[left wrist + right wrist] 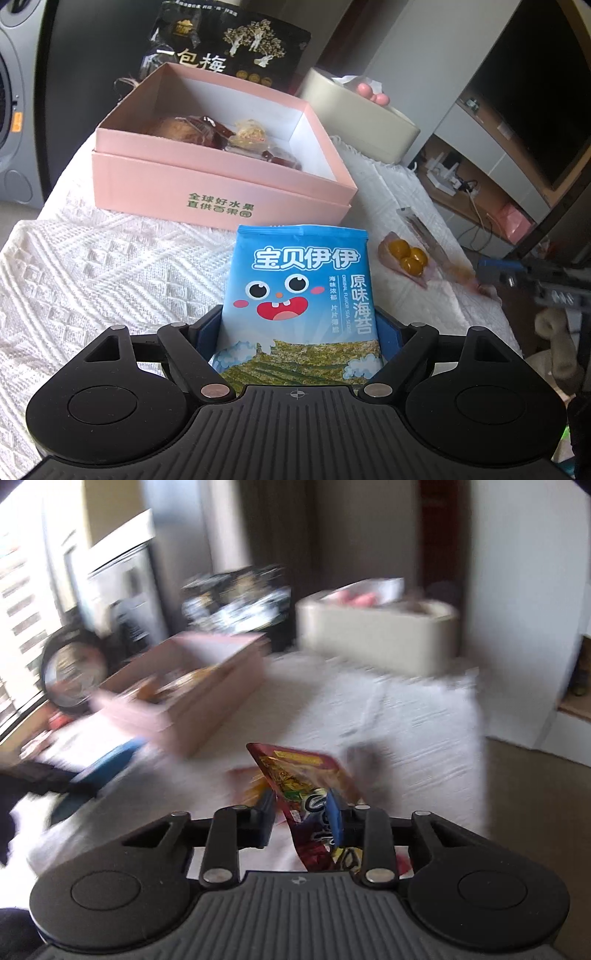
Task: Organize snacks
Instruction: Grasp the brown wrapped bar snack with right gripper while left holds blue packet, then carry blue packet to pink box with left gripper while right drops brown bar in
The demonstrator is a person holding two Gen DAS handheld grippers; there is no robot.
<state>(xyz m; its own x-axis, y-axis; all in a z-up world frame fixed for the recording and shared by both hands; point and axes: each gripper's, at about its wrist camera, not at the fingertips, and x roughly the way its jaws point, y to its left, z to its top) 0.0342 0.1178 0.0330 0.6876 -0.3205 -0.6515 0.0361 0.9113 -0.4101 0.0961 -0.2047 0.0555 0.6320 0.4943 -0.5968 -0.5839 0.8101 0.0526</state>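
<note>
Left tool (298,332): clamped on blue seaweed packet (301,295), blue pads against both side edges, packet upright in front of the wrist camera, cartoon face toward the lens. Beyond it, pink box (221,192), open, on white knitted cloth (92,266) over the table; several wrapped snacks inside, toward the near wall. Black plum bag (236,44) standing behind the box. Cream tissue holder (354,114) right of the box, pink knobs on top. Clear pouch with three yellow-brown balls (406,256) lying on cloth, right of the packet, apart from it. Right tool's blue tip just visible at the right edge, blurred.

Right tool (301,808): narrow, closed on red snack packet (303,775), packet tilted, its top edge leaning left, lifted clear of the cloth. Another reddish wrapper below it on the cloth, too blurred to read. Right view heavily smeared; box and holder recognisable, little else.
</note>
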